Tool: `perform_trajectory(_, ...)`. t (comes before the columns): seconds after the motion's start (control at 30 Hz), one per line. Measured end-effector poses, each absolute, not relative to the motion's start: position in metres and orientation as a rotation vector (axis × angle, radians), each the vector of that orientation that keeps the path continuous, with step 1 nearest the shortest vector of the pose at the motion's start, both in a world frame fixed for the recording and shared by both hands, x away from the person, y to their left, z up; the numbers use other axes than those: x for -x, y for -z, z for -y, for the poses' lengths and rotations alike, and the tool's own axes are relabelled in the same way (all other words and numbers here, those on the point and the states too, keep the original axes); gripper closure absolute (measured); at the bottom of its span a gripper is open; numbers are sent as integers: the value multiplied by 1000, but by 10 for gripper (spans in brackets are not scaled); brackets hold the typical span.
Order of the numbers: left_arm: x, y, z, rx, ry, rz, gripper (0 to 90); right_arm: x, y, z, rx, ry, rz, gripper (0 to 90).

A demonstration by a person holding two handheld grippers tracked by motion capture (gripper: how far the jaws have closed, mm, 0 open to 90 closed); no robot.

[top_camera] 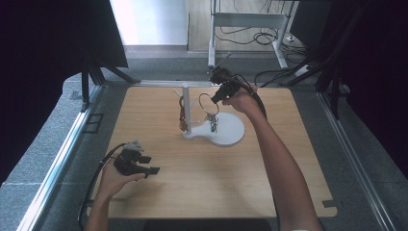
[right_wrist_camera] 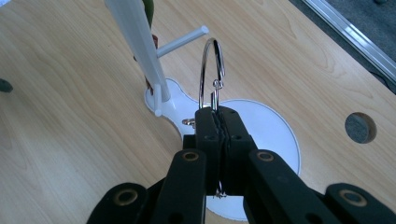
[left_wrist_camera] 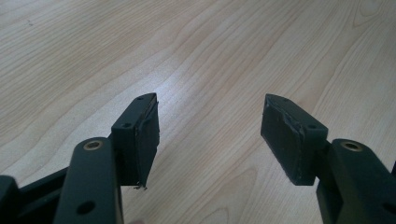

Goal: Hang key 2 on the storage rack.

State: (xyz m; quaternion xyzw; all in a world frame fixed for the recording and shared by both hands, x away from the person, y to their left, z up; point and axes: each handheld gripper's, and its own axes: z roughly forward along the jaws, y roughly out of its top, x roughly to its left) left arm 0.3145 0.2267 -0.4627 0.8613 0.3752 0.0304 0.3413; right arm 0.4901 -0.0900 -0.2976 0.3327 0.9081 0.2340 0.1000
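Observation:
A white key stand with thin pegs rises from its white base at the table's middle. One brown-tagged bunch of keys hangs on its left side. My right gripper is shut on a large silver key ring, with keys dangling below it just right of the post. In the right gripper view the ring stands up from the closed jaws, close to a peg and apart from it. My left gripper rests at the front left, open over bare wood.
The wooden table has a round hole near its right side. Metal rails run along both sides. A desk frame with cables stands on the floor behind.

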Motion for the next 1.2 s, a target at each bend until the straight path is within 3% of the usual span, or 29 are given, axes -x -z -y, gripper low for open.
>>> perform_trajectory(1.2,-312,459,-230,-2217,-65,-964,378,-518,303,77,-1033,-699,-2643,880)
